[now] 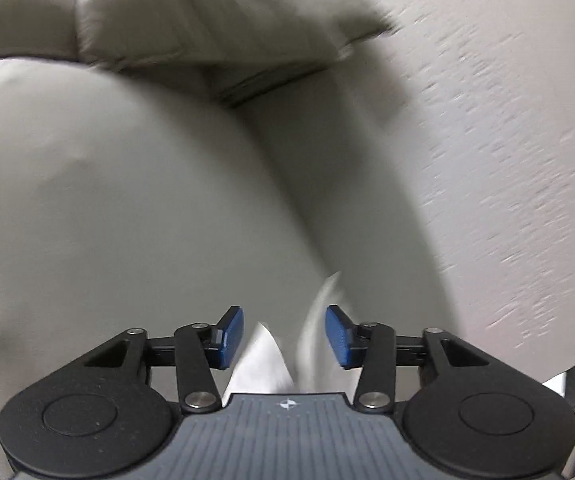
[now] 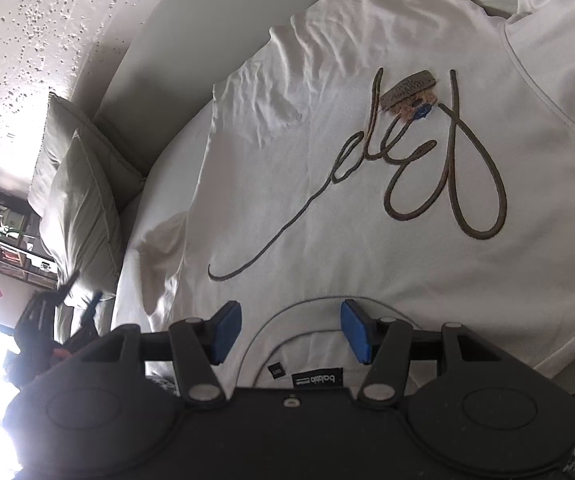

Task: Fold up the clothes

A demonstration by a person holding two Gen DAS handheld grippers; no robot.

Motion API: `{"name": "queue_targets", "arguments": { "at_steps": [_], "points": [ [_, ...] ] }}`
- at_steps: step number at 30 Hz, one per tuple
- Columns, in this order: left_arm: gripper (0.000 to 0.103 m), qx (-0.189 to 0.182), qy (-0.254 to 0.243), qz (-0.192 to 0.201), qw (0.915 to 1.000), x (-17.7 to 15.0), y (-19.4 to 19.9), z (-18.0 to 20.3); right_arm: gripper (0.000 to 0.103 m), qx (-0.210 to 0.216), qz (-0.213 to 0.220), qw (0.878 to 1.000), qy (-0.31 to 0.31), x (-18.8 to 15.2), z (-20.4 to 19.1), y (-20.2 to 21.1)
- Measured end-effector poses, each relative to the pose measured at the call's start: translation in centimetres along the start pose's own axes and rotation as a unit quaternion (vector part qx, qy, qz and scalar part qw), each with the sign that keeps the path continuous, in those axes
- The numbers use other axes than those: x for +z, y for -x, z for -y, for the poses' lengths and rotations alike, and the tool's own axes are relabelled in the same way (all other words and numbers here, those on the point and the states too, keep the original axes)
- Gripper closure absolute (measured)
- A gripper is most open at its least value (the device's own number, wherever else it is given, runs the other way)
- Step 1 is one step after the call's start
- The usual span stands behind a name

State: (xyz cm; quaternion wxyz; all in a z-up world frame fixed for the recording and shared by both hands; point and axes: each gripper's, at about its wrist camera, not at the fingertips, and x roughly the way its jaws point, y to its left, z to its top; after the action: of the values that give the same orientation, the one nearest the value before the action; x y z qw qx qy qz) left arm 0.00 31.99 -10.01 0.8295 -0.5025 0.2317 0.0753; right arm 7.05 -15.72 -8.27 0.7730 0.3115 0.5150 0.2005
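Left wrist view: the left gripper (image 1: 284, 336) is seen with jaws apart, a white cloth fold (image 1: 315, 332) loose between them; the blurred fold could be missed on closing.

Right wrist view: the right gripper (image 2: 290, 330) is spread over the collar (image 2: 287, 320) of the white T-shirt (image 2: 327, 184), spread on the bed (image 2: 175, 80); a shallow pinch could slip and crease it.

My right hand-held gripper (image 2: 290, 330) hangs with its jaws apart over the collar of a white sweatshirt (image 2: 327, 240), gripping nothing. Ahead of the blue fingertips (image 2: 229, 330) the garment lies flat on the bed (image 2: 175, 80), its looping script (image 2: 419, 168) and small tag (image 2: 407, 92) showing. Off to the left sit two pillows (image 2: 75, 196).
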Motion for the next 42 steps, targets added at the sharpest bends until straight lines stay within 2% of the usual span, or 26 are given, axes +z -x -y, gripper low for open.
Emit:
{"name": "queue_targets", "arguments": {
  "at_steps": [5,7,9,11,13,18,20,21,22,23,24,34,37,42],
  "points": [
    [0.056,0.041,-0.007,-0.068,0.9968,0.0,-1.5,-0.5,0.049,-0.002,0.0,1.0,0.006,-0.1,-0.1,0.0],
    [0.05,0.064,-0.038,-0.089,0.9933,-0.1,-1.9,0.2,0.049,-0.002,0.0,1.0,0.007,-0.1,-0.2,0.1],
    [0.048,0.099,-0.07,-0.098,0.9877,-0.3,-2.7,1.3,0.049,-0.003,-0.001,1.0,0.006,-0.1,-0.2,0.1],
    [0.049,0.137,-0.077,-0.101,0.9825,-0.2,-3.6,1.7,0.049,-0.006,-0.001,1.0,0.007,0.0,-0.3,0.1],
    [0.049,0.145,-0.077,-0.106,0.9808,0.0,-4.4,1.8,0.049,-0.007,-0.001,1.0,0.009,-0.1,-0.4,0.1],
    [0.058,0.146,-0.073,-0.122,0.979,0.5,-6.4,1.9,0.049,-0.009,-0.001,1.0,0.007,-0.1,-0.3,0.0],
    [0.072,0.146,-0.072,-0.129,0.9782,0.7,-7.2,1.9,0.049,-0.009,0.0,1.0,0.006,-0.1,-0.4,0.0],
    [0.076,0.148,-0.071,-0.13,0.978,0.8,-7.5,1.8,0.049,-0.009,0.0,1.0,0.006,-0.1,-0.4,0.0],
    [0.085,0.152,-0.071,-0.126,0.9777,0.8,-7.3,1.7,0.049,-0.009,0.0,1.0,0.007,-0.2,-0.4,0.0],
    [0.098,0.157,-0.073,-0.121,0.9773,0.7,-7.0,1.7,0.049,-0.009,0.0,1.0,0.007,-0.2,-0.4,0.0],
    [0.102,0.163,-0.075,-0.116,0.9769,0.5,-6.6,1.8,0.049,-0.009,0.0,1.0,0.008,-0.2,-0.4,0.0],
    [0.103,0.219,-0.095,-0.065,0.969,-0.7,-3.3,2.0,0.048,-0.016,-0.006,1.0,0.017,0.0,-0.8,-0.1],
    [0.101,0.232,-0.104,-0.059,0.9652,-1.2,-4.0,2.6,0.043,-0.02,-0.009,0.999,0.03,0.0,-1.2,-0.2],
    [0.1,0.266,-0.163,-0.067,0.9479,-1.8,-5.6,5.4,0.04,-0.033,-0.008,0.998,0.051,-0.1,-1.8,0.5]
  ]
}}
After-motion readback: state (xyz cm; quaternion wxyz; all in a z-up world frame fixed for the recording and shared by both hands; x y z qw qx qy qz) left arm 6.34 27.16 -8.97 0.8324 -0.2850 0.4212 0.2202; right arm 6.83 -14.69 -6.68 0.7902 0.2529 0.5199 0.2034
